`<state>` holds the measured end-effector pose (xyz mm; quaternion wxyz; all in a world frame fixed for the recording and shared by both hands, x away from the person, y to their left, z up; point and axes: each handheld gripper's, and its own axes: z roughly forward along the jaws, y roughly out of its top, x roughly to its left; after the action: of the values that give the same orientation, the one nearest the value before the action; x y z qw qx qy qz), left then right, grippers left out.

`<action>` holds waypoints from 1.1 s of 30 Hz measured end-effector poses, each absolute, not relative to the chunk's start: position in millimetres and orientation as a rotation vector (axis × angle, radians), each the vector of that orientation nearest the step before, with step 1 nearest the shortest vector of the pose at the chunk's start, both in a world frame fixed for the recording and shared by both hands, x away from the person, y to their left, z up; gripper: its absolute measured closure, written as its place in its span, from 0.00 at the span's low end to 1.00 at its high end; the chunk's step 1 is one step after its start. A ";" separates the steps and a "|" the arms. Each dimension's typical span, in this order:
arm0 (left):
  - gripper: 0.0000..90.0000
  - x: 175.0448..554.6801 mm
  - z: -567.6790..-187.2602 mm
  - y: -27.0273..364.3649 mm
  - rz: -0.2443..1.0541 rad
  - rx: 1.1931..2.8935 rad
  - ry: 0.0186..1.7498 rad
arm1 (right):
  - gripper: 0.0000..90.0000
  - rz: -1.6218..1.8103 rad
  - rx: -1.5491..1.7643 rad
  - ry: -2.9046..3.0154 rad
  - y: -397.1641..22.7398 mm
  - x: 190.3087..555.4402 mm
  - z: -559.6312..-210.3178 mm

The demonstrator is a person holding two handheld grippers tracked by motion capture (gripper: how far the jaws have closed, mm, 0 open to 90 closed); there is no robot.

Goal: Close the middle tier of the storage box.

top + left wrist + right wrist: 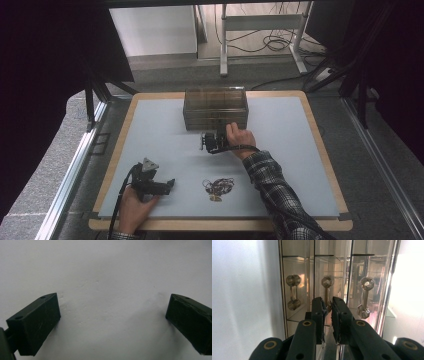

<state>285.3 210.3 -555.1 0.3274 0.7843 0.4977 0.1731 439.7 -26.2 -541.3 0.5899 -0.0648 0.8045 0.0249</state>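
Note:
A clear smoky drawer box [215, 107] stands at the back middle of the grey-blue table mat [285, 150]. My right gripper [215, 132] reaches its front, turned on its side. In the right gripper view the drawer fronts run as upright strips, each with a dumbbell-shaped handle. The right gripper [327, 301] is shut on the middle drawer handle [327, 281], pinching its nearer end. The other two handles [293, 292] [365, 296] are free. My left gripper [169, 185] rests low at the front left, and its jaws stand wide open [112, 307] over bare mat.
A small tangle of coloured bands [218, 187] lies on the mat near the front middle, between the two hands. The wooden table edge [220, 225] frames the mat. Metal rails and a desk frame with cables stand beyond the table.

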 end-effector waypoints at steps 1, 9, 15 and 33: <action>0.00 285.3 -554.9 210.7 0.454 2.060 1.301 | 0.89 0.058 -0.151 1.873 -26.2 439.7 -541.3; 0.00 285.3 -555.1 210.4 0.453 2.054 1.303 | 0.89 0.073 -0.156 1.863 -27.9 435.4 -541.4; 0.00 285.3 -555.0 210.4 0.454 2.055 1.303 | 0.88 0.087 -0.153 1.874 -29.7 430.5 -540.2; 0.00 285.3 -555.0 210.4 0.454 2.055 1.303 | 0.88 0.114 -0.169 1.884 -33.5 420.4 -539.3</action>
<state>285.3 210.4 -555.0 0.3271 0.7846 0.4975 0.1732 420.4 -33.5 -539.3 0.5835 -0.0726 0.8074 0.0491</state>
